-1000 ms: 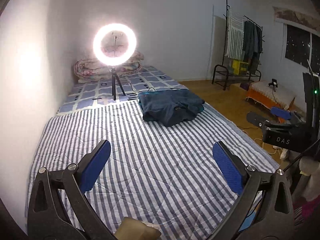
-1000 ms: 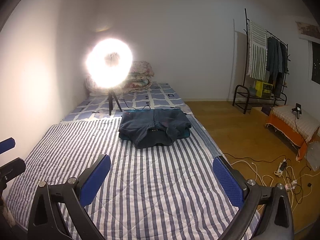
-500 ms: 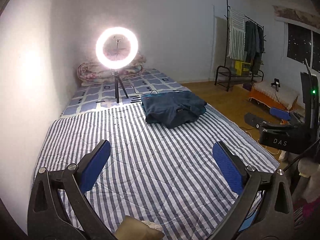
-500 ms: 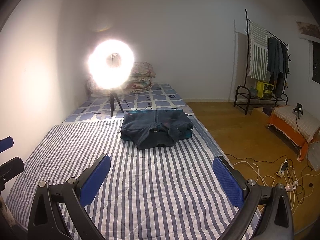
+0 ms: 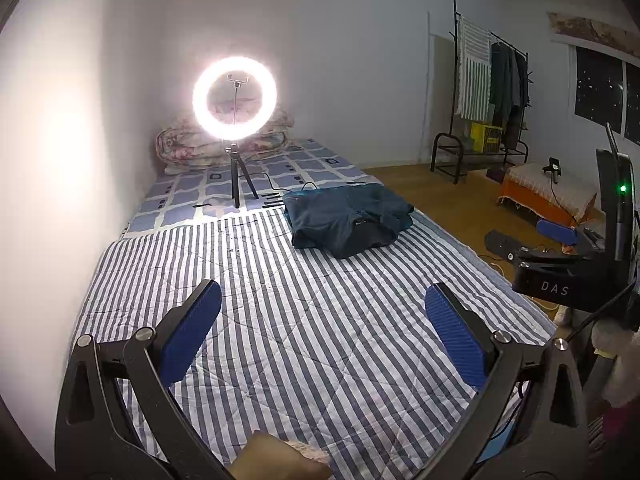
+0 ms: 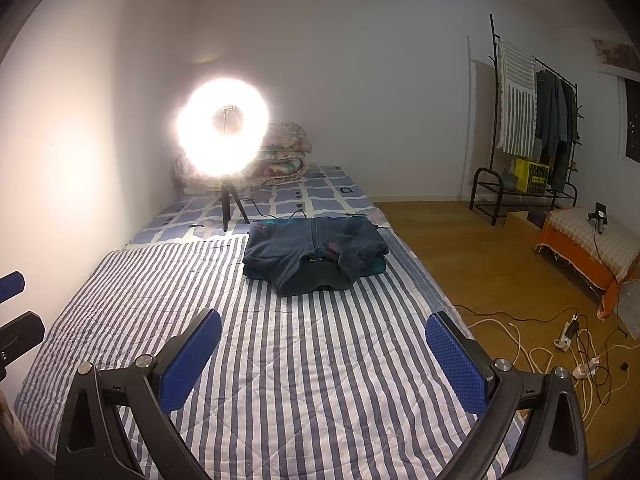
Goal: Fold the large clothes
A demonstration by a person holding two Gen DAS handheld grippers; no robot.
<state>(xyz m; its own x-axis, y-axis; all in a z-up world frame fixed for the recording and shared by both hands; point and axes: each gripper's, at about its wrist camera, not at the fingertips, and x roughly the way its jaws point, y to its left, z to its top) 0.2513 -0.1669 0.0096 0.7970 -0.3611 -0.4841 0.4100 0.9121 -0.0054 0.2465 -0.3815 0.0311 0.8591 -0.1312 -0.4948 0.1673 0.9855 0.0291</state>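
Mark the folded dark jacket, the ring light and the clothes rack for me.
folded dark jacket (image 6: 316,254): right wrist view, middle of its top layer.
ring light (image 5: 234,98): left wrist view, left side of the glowing ring.
clothes rack (image 6: 524,128): right wrist view, hanging striped cloth.

left gripper (image 5: 323,330) jaws spread wide, blue pads (image 5: 190,332) empty, bare hand (image 5: 276,458) below it, right gripper (image 6: 323,356) jaws equally wide, nothing between pads (image 6: 456,362), level off left gripper's right side
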